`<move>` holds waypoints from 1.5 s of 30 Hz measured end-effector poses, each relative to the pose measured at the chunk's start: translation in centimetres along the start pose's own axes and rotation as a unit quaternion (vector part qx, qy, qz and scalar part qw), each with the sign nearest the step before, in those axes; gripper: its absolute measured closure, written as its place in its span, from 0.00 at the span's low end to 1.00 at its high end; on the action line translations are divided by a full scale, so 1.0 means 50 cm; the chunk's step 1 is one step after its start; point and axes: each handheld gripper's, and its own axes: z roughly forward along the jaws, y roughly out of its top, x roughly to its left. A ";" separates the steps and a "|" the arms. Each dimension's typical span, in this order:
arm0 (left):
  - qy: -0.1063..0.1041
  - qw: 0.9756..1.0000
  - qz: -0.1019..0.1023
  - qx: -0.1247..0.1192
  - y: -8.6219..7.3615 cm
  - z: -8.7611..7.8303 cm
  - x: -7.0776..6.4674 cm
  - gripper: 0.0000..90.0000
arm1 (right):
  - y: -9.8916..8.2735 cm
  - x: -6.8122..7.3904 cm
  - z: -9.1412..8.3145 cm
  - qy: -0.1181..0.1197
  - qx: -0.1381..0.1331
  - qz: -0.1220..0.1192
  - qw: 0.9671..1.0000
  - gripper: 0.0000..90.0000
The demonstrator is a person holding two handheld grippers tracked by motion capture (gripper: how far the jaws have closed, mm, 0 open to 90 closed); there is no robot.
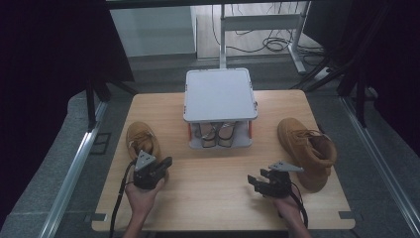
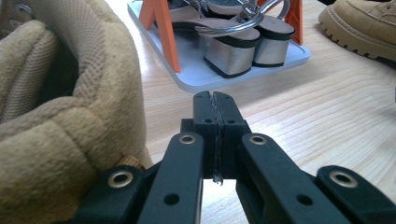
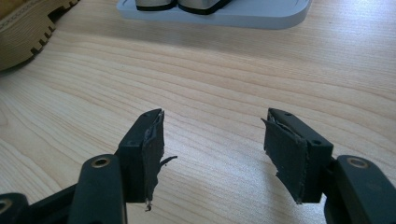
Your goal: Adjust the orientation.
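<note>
The left boot [image 1: 142, 140], tan with a padded collar, stands at the left of the wooden table [image 1: 213, 198], toe pointing far. The left gripper [image 1: 163, 163] sits just at its near right side, jaws pressed together with nothing between them; in the left gripper view the boot [image 2: 60, 121] bulks just beside the closed jaws. Whether gripper and boot touch cannot be told.

At the near right the right gripper [image 1: 258, 181] hovers low over bare wood, its jaws standing well apart and empty. Just to its right lies the right boot [image 1: 307, 146].

Between the boots, at the far middle, stands a grey two-tier rack [image 1: 220, 94] on orange posts, with silver-heeled sandals [image 1: 214, 133] on its lower shelf.

The pale wood-grain table stands on grey flooring; dark curtains [image 1: 49, 59] flank it, and a desk frame [image 1: 262, 29] with loose cables stands beyond.
</note>
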 end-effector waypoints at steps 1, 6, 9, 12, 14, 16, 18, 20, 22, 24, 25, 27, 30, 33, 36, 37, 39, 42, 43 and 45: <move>0.002 1.000 0.000 -0.001 -0.002 0.000 0.001 0.99 | 0.000 0.000 0.000 0.000 0.001 0.000 1.000 0.42; 0.014 1.000 -0.005 -0.002 -0.009 -0.011 0.011 1.00 | -0.001 0.001 -0.001 -0.001 0.002 -0.002 1.000 0.42; 0.008 1.000 -0.015 -0.001 -0.019 -0.018 0.023 1.00 | -0.003 0.000 -0.002 -0.002 0.002 -0.001 1.000 0.42; 0.005 1.000 -0.018 -0.001 -0.023 -0.025 0.026 1.00 | -0.003 0.000 -0.002 -0.002 0.003 0.000 1.000 0.42; 0.005 1.000 -0.017 0.001 -0.024 -0.028 0.028 1.00 | -0.003 0.000 -0.001 -0.002 0.002 -0.001 1.000 0.42; 0.004 1.000 -0.017 0.004 -0.025 -0.030 0.029 1.00 | -0.003 0.000 -0.002 -0.002 0.003 -0.002 1.000 0.42; 0.004 1.000 -0.019 0.004 -0.027 -0.034 0.032 1.00 | -0.003 -0.001 -0.003 -0.004 0.002 -0.001 1.000 0.42; 0.001 1.000 -0.020 0.007 -0.028 -0.040 0.036 1.00 | -0.004 -0.002 -0.003 -0.004 0.001 0.000 1.000 0.42; 0.001 1.000 -0.022 0.010 -0.030 -0.048 0.040 1.00 | -0.004 -0.002 -0.002 -0.004 0.002 0.000 1.000 0.42; -0.001 1.000 -0.022 0.013 -0.033 -0.057 0.047 1.00 | -0.004 -0.002 -0.002 -0.004 0.002 0.000 1.000 0.42; -0.002 1.000 -0.024 0.013 -0.035 -0.061 0.050 1.00 | -0.004 -0.002 -0.002 -0.004 0.002 -0.001 1.000 0.42; -0.004 1.000 -0.026 0.010 -0.041 -0.070 0.056 1.00 | -0.005 -0.002 -0.002 -0.005 0.002 0.000 1.000 0.42; -0.004 1.000 -0.030 0.009 -0.046 -0.080 0.063 1.00 | -0.005 -0.003 -0.002 -0.005 0.003 -0.002 1.000 0.42; 0.000 1.000 -0.028 0.010 -0.048 -0.089 0.068 1.00 | -0.005 -0.003 -0.003 -0.006 0.002 -0.002 1.000 0.42; 0.001 1.000 -0.023 0.017 -0.050 -0.101 0.077 1.00 | -0.005 -0.006 -0.004 -0.008 0.002 -0.001 1.000 0.42; 0.005 1.000 -0.020 0.018 -0.050 -0.105 0.079 1.00 | -0.005 -0.006 -0.003 -0.008 0.002 0.000 1.000 0.42; 0.008 1.000 -0.020 0.019 -0.049 -0.113 0.087 1.00 | -0.006 -0.007 -0.003 -0.008 0.003 -0.002 1.000 0.42; 0.005 0.999 -0.032 0.022 -0.050 -0.123 0.106 1.00 | -0.007 -0.007 0.000 -0.009 0.006 -0.002 1.000 0.42; 0.006 0.999 -0.036 0.024 -0.051 -0.125 0.113 1.00 | -0.007 -0.006 0.000 -0.009 0.006 -0.002 1.000 0.42; 0.011 0.999 -0.042 0.026 -0.054 -0.129 0.125 1.00 | -0.007 -0.006 0.001 -0.010 0.007 -0.002 1.000 0.42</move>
